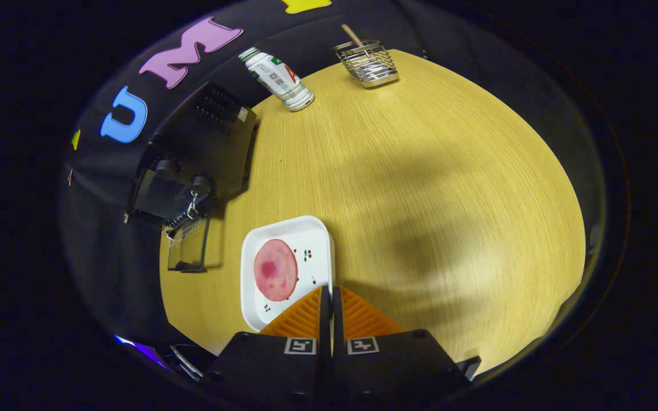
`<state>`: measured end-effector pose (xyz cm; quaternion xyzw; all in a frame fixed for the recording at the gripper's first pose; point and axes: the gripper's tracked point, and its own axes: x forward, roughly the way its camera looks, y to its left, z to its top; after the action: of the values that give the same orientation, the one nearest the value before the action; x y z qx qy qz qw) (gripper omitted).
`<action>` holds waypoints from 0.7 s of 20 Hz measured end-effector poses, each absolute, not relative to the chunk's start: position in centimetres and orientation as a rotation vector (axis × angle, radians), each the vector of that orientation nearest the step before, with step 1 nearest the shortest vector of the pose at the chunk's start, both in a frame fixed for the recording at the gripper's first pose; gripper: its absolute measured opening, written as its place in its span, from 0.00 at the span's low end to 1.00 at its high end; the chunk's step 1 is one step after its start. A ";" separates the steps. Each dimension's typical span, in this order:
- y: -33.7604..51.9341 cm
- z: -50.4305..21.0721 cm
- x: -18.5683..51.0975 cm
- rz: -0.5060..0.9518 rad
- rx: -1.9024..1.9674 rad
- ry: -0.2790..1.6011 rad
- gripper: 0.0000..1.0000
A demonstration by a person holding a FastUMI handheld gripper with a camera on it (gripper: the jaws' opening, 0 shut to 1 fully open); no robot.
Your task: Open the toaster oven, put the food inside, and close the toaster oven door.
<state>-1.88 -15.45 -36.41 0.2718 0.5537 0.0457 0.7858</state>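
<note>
Toaster oven (200,154): black, on the far left of the counter, hard against the cloth wall. Two round knobs show on its face.
Oven door (189,245): glass, swung down and lying open toward the near side, with a wire rack visible just at the mouth of the oven.
Tray (317,234): white, square with rounded corners, on the counter just right of the open door and just ahead of the gripper. Small cherry prints dot its bare surface.
Food (275,270): a round pink slice with a darker red blotch, lying flat on the left half of the tray, not in the oven.
Gripper (329,294): low and near, its two orange ribbed fingers (303,319) pressed together with only a thin dark seam between them. Clenched on nothing; the tips sit over the near right edge of the tray, and I cannot tell if they touch it.
Bottle (279,80): white with a green cap and label, on the far side of the counter, right of the oven.
Wire holder (368,63): a metal basket at the far edge, right of the bottle, with a wooden stick poking out of it.
Counter (449,200): pale yellow wood grain, with a broad soft shadow falling across it right of the tray.
</note>
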 end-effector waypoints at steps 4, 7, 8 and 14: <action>-15.1 -34.8 -3.5 0.024 0.754 1.163 0.05; -15.0 -34.0 -4.7 -0.043 0.854 1.111 0.05; -14.9 -33.7 -5.2 -0.063 0.883 1.096 0.05; -13.9 -31.4 -6.9 -0.138 1.081 0.997 0.05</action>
<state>-6.86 -13.95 -31.36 0.4926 0.4543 -0.0630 0.7396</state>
